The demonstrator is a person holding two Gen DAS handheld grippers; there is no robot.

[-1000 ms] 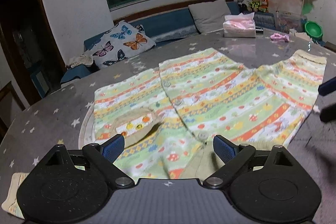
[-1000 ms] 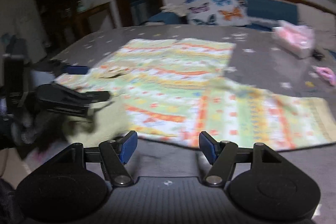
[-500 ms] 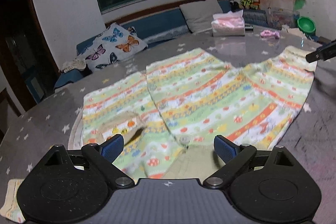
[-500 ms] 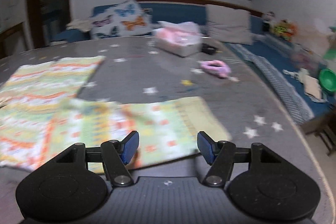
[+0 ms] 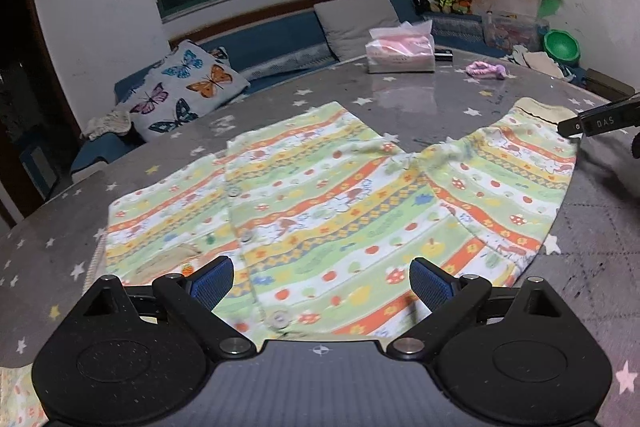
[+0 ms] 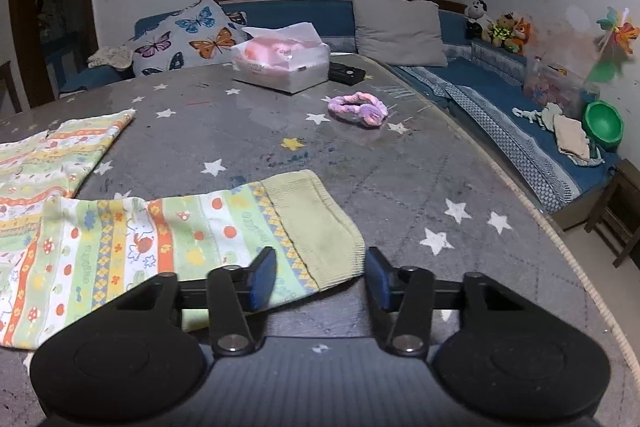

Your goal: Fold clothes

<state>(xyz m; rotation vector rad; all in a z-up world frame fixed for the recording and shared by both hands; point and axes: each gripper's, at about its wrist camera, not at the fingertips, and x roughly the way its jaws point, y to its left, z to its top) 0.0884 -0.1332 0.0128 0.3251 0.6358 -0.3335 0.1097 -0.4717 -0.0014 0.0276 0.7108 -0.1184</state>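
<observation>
Shirt flat on table, buttons up. My left gripper gapes wide over its hem; my right gripper spread either side of sleeve cuff (not pinching).

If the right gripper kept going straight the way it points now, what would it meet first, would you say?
Most likely the ribbed yellow-green cuff of the striped cartoon-print shirt's sleeve: the open right gripper already frames its corner. Whether the fingers touch the cloth is unclear.
</observation>
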